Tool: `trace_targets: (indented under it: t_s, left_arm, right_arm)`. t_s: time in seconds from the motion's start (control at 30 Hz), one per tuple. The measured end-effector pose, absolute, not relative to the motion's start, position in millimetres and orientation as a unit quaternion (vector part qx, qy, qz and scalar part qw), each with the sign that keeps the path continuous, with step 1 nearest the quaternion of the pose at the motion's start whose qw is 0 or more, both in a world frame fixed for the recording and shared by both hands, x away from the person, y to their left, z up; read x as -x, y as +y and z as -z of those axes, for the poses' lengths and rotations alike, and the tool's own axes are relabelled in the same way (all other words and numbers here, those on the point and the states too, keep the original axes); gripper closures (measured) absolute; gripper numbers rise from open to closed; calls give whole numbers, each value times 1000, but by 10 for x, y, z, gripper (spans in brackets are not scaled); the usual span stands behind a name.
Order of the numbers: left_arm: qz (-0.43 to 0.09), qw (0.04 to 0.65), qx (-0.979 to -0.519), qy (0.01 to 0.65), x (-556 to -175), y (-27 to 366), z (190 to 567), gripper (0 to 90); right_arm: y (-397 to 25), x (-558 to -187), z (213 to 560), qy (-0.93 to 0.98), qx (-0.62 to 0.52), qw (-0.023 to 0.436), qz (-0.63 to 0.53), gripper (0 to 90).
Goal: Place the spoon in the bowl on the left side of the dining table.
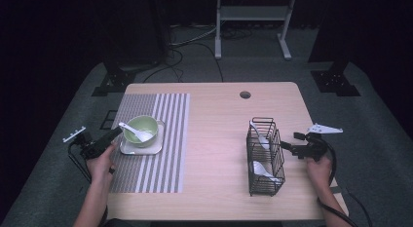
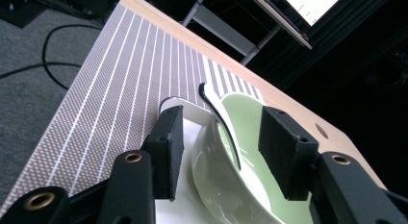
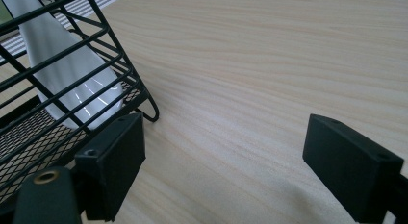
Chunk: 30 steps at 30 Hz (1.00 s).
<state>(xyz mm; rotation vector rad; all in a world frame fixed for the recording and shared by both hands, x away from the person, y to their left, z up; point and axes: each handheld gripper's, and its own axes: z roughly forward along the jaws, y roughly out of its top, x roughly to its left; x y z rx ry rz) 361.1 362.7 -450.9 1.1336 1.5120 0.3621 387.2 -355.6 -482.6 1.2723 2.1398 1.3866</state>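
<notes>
A pale green bowl [image 1: 142, 128] [image 2: 245, 116] stands on a square white plate [image 1: 127, 149] [image 2: 192, 125] with a white spoon [image 1: 138, 133] [image 2: 216, 111] lying in it. My left gripper [image 1: 116, 133] [image 2: 221, 123] is open at the bowl's left side; one jaw is over the plate outside the bowl, the other over its inside. A black wire basket [image 1: 265, 156] [image 3: 72, 56] holds two white spoons [image 1: 258, 134] [image 1: 263, 170] [image 3: 62, 70]. Just right of the basket, low over the bare wood, my right gripper [image 1: 288, 141] [image 3: 226, 137] is open and holds nothing.
The bowl and plate rest on a grey striped placemat [image 1: 160, 139] [image 2: 120, 80] on the left half of the wooden table [image 1: 219, 139]. A cable hole [image 1: 245, 95] lies near the far edge. A metal stand [image 1: 253, 22] and cables lie on the floor behind.
</notes>
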Motion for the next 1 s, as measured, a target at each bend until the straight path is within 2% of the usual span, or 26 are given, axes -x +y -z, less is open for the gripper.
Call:
trace_targets:
  t_s: [0.8, 1.0]
  left_arm:
    - [-145, 560, -516, 631, -3510, 3449, 4465, 299]
    - [-142, 558, -523, 629, -3481, 3427, 4480, 285]
  right_arm:
    - [-3556, -3871, 4826, 743, -440, 146, -482, 137]
    - [-3555, -3871, 4826, 743, -441, 146, -482, 137]
